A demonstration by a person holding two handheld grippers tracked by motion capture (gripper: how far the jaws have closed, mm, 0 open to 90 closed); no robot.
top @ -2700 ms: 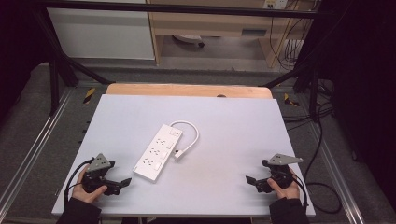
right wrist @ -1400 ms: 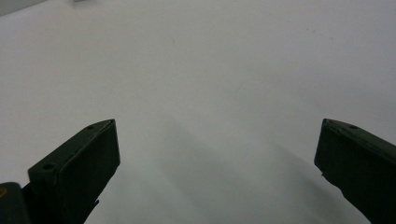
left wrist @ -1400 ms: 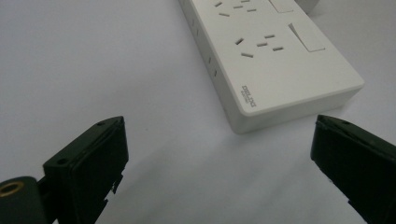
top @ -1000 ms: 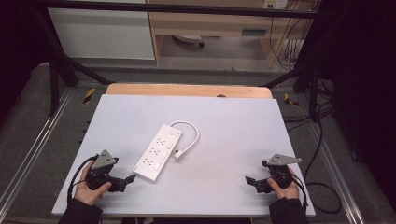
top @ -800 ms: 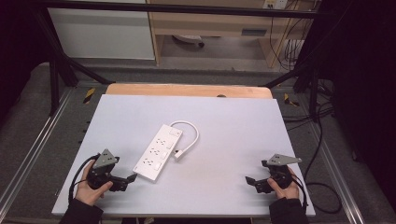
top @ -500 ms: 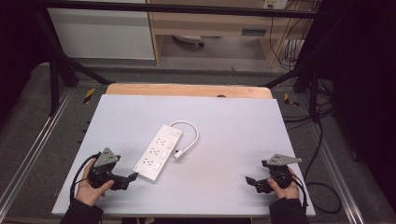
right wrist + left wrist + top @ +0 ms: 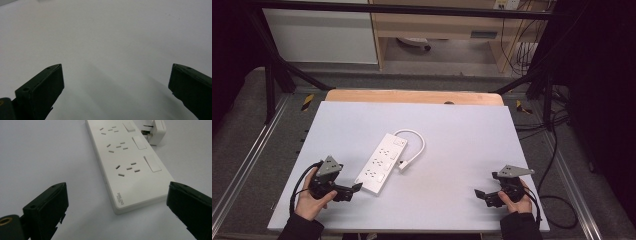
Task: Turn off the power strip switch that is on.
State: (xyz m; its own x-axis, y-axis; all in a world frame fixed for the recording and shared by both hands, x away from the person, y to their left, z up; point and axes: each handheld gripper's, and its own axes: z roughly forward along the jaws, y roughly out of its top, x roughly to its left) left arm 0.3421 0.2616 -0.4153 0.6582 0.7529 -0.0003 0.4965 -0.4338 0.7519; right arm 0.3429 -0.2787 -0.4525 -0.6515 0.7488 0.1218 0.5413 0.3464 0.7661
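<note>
A white power strip (image 7: 382, 162) lies slantwise in the middle of the pale table (image 7: 462, 135), its short white cable looping round to a plug (image 7: 403, 163) beside it. My left gripper (image 7: 354, 190) rests at the front left, open, its jaws pointing at the strip's near end. In the left gripper view the strip (image 7: 127, 162) and the plug (image 7: 156, 131) lie just ahead of the wide-apart jaws of that gripper (image 7: 117, 205). My right gripper (image 7: 481, 195) sits at the front right, open, over bare table (image 7: 112, 45) with nothing between its jaws.
A wooden board (image 7: 412, 96) borders the table's far edge. Metal rails (image 7: 247, 160) run along both sides. Black cables (image 7: 557, 150) trail on the floor at the right. A shelf unit (image 7: 437, 25) stands behind the table.
My left gripper has crept right and forward toward the power strip's near end. The right gripper has stayed put.
</note>
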